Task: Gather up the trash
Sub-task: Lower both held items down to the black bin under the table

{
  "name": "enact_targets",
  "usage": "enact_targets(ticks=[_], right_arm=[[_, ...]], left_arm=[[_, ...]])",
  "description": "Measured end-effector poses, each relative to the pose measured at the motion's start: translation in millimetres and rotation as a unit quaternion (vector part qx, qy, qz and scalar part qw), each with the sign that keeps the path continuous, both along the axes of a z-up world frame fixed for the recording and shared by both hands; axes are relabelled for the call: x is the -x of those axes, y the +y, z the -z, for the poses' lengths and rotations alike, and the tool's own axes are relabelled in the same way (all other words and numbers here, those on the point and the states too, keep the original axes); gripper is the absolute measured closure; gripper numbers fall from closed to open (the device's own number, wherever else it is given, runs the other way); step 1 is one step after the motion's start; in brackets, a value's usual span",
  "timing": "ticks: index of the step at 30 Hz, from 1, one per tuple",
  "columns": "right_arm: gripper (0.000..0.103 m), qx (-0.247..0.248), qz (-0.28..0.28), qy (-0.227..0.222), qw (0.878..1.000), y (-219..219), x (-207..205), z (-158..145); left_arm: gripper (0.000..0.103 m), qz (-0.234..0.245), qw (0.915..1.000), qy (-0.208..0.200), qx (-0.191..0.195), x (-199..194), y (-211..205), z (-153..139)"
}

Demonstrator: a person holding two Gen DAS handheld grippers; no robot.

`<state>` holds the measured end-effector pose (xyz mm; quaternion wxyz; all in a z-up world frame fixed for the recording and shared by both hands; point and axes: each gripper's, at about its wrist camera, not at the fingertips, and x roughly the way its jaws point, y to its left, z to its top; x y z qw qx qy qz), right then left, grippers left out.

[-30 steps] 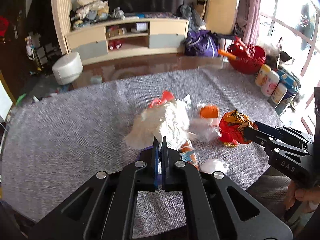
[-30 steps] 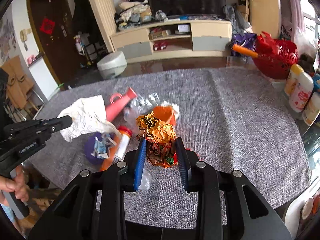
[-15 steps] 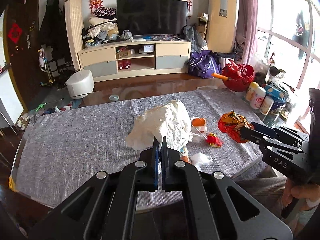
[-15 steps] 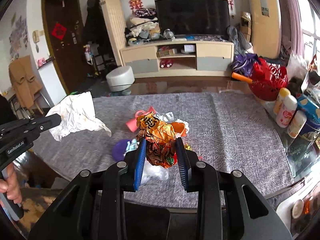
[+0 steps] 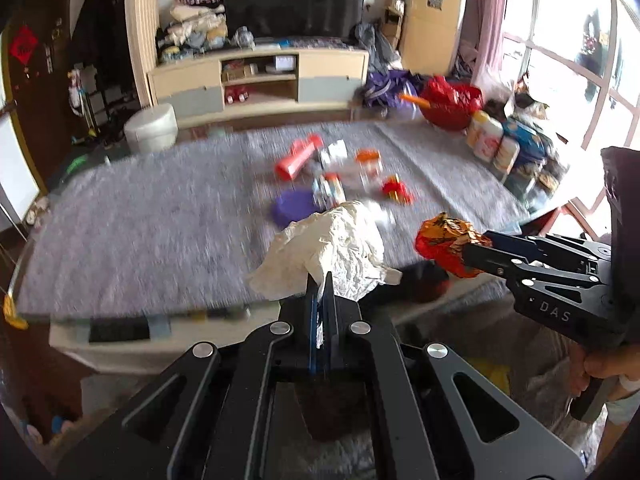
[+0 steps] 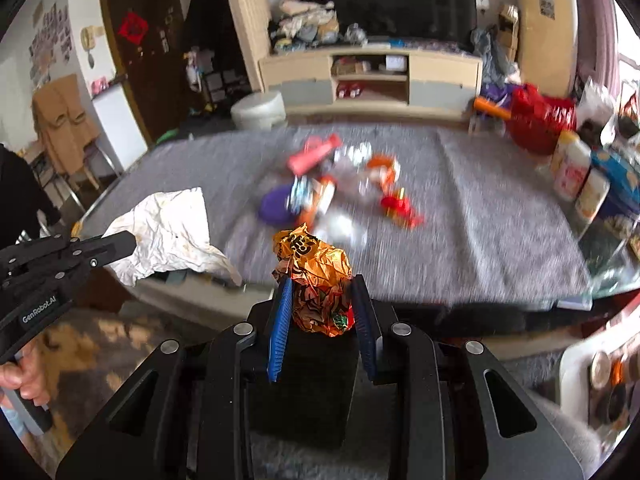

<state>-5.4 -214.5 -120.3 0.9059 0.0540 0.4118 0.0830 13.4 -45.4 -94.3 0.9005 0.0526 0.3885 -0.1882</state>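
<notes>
Trash pile (image 5: 340, 176) mid-tabletop (image 5: 140, 232), bottles (image 5: 492, 140) at its far right edge, TV cabinet (image 5: 260, 80) beyond, stool (image 5: 151, 126) far left.

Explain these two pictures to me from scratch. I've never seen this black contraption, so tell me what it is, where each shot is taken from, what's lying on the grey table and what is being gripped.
There is no robot here. A person holds a black two-finger gripper in each hand, and each one carries a wide-angle camera that looks out along its fingers.

The left wrist view shows the left gripper shut on a crumpled white paper, with the right gripper coming in from the side. The right wrist view shows that right gripper from its own camera, clamped on a crumpled orange foil wrapper.

Both pieces are held in the air near the table's near edge. On the grey tablecloth more trash remains: a pink tube, a purple lid, a small red wrapper and some blurred packets I cannot name.
</notes>
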Motion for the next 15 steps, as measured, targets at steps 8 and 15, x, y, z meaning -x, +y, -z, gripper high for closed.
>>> enact_targets(ticks=[8,15], right_arm=[[0.072,-0.006,0.004,0.08,0.997,10.9,10.7,63.3],[0.072,-0.019,0.005,0.129,0.991,22.0,3.0,97.1]], left_arm=[[0.102,0.008,0.9966,0.081,-0.013,19.6,-0.4,70.6],[0.102,0.02,0.9888,0.145,-0.03,21.2,-11.1,125.2]])
